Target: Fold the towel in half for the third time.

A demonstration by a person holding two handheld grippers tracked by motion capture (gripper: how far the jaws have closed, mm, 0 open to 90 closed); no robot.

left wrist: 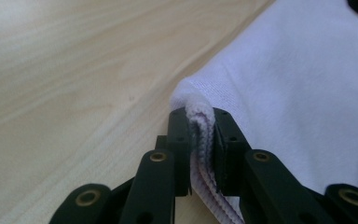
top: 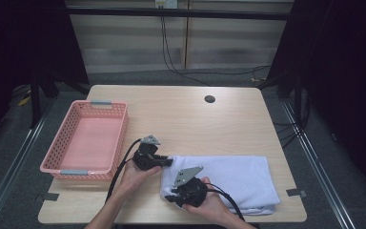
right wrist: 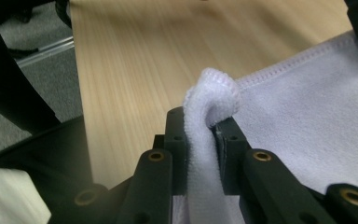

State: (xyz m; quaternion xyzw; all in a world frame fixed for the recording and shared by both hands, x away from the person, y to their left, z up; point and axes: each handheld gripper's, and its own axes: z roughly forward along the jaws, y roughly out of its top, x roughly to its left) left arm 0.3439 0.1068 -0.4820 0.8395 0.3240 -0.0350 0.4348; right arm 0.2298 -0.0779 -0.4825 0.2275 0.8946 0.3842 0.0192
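Observation:
A white folded towel (top: 228, 179) lies on the near right part of the wooden table (top: 195, 124). My left gripper (top: 168, 161) is at the towel's far left corner. In the left gripper view that gripper (left wrist: 200, 117) is shut on the folded edge of the towel (left wrist: 298, 84), which bulges above the pads. My right gripper (top: 169, 196) is at the towel's near left corner. In the right gripper view this gripper (right wrist: 200, 119) is shut on a raised fold of the towel (right wrist: 307, 107). A hand holds each gripper from below.
A pink plastic basket (top: 118, 143) stands on the table's left side, close to my left gripper. A dark round hole (top: 209, 99) sits near the far edge. Bare wood stretches beyond the towel. Cables trail from both grippers toward the near edge.

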